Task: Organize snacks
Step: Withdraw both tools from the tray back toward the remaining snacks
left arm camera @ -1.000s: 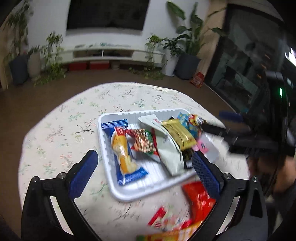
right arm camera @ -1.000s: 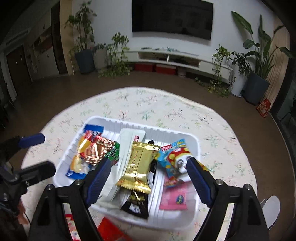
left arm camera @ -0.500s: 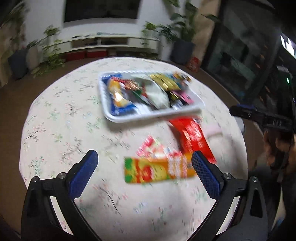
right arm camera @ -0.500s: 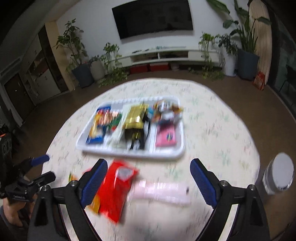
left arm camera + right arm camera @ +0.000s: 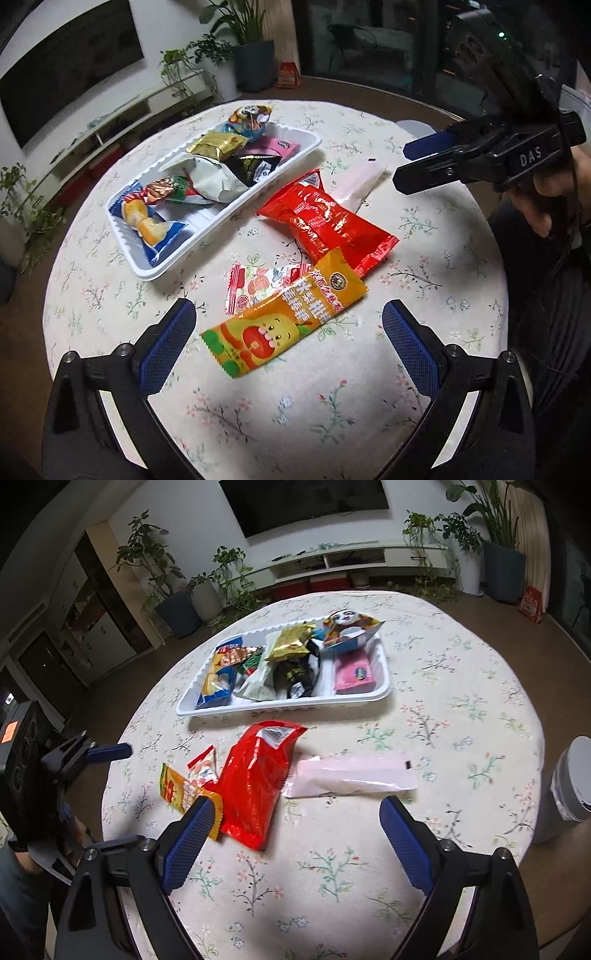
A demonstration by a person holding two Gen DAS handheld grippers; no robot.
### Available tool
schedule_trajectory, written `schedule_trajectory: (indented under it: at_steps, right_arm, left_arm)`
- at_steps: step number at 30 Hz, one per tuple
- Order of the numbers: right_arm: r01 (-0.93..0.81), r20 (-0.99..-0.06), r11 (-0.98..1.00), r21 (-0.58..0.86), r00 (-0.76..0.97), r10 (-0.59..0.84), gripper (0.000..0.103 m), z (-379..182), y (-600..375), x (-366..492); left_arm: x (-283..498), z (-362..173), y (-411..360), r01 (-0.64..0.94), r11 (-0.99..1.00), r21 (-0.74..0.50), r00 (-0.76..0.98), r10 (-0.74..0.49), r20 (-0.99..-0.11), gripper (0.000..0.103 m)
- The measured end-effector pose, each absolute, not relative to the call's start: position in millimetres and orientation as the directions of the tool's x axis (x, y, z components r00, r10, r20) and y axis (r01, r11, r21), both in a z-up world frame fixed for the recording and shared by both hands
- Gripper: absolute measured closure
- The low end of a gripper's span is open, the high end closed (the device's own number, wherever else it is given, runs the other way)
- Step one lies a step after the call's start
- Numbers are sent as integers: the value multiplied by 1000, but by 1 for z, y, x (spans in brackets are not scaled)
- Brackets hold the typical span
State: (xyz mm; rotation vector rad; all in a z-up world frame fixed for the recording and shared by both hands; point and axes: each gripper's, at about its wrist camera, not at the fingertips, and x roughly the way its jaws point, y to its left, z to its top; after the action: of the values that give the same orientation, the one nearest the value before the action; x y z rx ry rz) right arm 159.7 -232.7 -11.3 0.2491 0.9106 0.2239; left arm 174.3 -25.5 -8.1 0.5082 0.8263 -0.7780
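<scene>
A white tray (image 5: 168,264) (image 5: 384,686) holds several snack packs on the round flowered table. In front of it lie a red bag (image 5: 325,225) (image 5: 255,779), an orange-yellow pack (image 5: 284,317) (image 5: 177,786), a small red-and-white pack (image 5: 258,280) (image 5: 203,764) and a pale pink pack (image 5: 360,177) (image 5: 351,775). My left gripper (image 5: 288,343) is open and empty, above the orange-yellow pack. My right gripper (image 5: 291,834) is open and empty, above the near ends of the red bag and pink pack.
A grey-white lidded container (image 5: 570,779) stands off the table's right edge. The other gripper and hand show at the right of the left wrist view (image 5: 491,162) and at the left of the right wrist view (image 5: 70,760). Plants and a TV shelf stand behind.
Both grippers have pulled back from over the tray toward the table's near edge. The loose packs in front of the tray now fill the view. Both grippers stay open.
</scene>
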Motion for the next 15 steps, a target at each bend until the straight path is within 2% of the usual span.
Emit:
schedule_trajectory:
  at_steps: [7,13,15]
  right_arm:
    - [-144,-770,957,253,568,289,13,-12,-241,174]
    - [-456,-801,889,44,516,304,13,-9,-232,178]
    - [-523,-807,852,8,500,314,15,-11,-232,180]
  left_arm:
    - [184,-18,-35,854,511,101,362,-443,-820,1]
    - [195,-22,-41,904,424,60,279,-476,-834,3]
    - [199,-28,-46,917,392,73,261,-450,-854,14]
